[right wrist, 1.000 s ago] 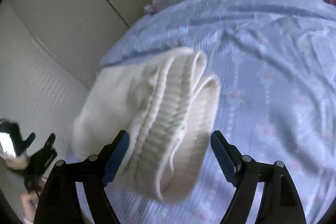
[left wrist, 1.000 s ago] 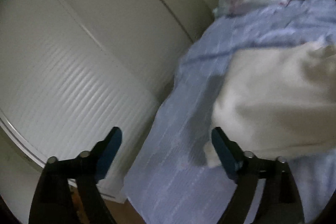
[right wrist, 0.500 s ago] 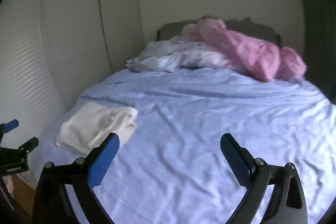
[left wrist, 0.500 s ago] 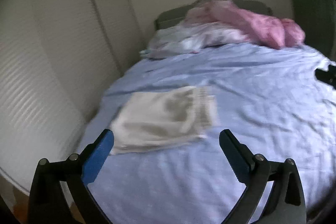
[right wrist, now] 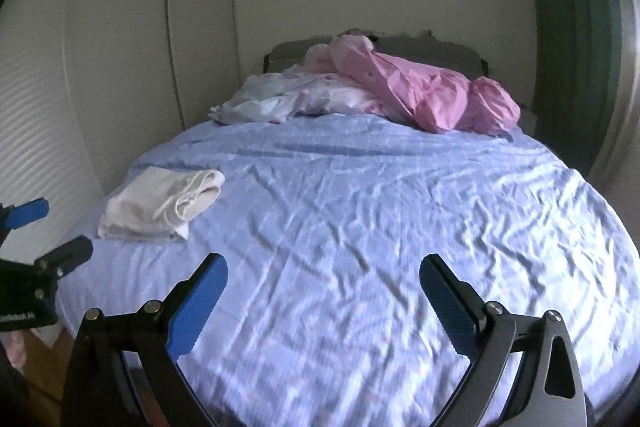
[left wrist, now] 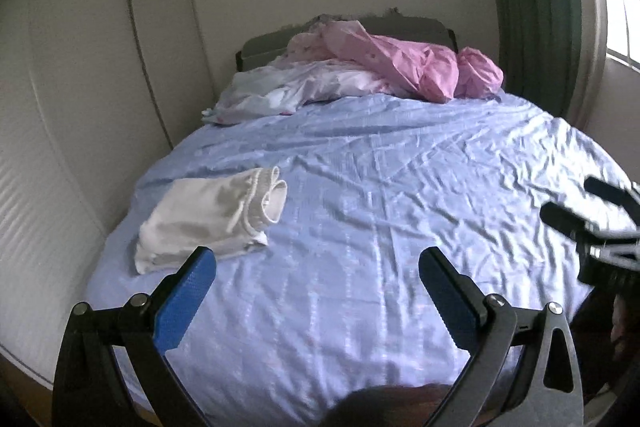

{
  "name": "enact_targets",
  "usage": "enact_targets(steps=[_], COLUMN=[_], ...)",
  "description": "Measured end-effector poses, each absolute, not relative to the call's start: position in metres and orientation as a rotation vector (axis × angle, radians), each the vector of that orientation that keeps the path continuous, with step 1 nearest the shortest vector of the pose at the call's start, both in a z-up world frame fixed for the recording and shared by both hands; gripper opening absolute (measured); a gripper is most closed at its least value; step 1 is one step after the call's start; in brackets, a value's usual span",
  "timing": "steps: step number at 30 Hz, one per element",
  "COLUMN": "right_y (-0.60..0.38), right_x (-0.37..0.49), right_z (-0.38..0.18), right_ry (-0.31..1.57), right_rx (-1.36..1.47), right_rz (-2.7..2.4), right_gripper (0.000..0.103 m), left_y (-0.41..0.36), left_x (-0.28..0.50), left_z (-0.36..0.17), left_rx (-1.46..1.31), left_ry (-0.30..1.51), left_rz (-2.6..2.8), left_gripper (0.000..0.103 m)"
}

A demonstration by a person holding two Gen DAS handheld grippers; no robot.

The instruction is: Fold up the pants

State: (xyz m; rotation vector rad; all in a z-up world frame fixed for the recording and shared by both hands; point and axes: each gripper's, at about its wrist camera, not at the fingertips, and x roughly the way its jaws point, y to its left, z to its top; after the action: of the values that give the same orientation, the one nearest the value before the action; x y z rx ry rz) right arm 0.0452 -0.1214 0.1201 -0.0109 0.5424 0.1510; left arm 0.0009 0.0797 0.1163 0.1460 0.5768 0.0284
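pants [left wrist: 212, 215] lay folded in a compact white stack on the bed [left wrist: 380, 187], waistband end toward the pillows, so the fold looked done. left tongs [left wrist: 316, 281] and right tongs [right wrist: 323, 285] were both released, jaws having just spread wide with nothing between them, likely after letting go. the stack sat ahead and left of both tongs, apart from each, nearer the left pair.

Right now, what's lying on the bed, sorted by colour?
White pants: 1
Pink bedding: 1
Pale bedding: 1
Total: 3, all on the blue sheet
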Motion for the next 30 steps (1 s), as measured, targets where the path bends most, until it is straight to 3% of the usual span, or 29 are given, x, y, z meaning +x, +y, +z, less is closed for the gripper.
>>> enact_targets(steps=[30], right_y=[-0.17], right_x=[-0.012], right_z=[0.125], right_ry=[0.514], right_rx=[0.033], right_rz=[0.113], right_gripper=[0.098], left_y=[0.051], left_x=[-0.032], left_z=[0.111], left_rx=[0.166], left_ry=[0.575], left_rz=[0.027], left_gripper=[0.103])
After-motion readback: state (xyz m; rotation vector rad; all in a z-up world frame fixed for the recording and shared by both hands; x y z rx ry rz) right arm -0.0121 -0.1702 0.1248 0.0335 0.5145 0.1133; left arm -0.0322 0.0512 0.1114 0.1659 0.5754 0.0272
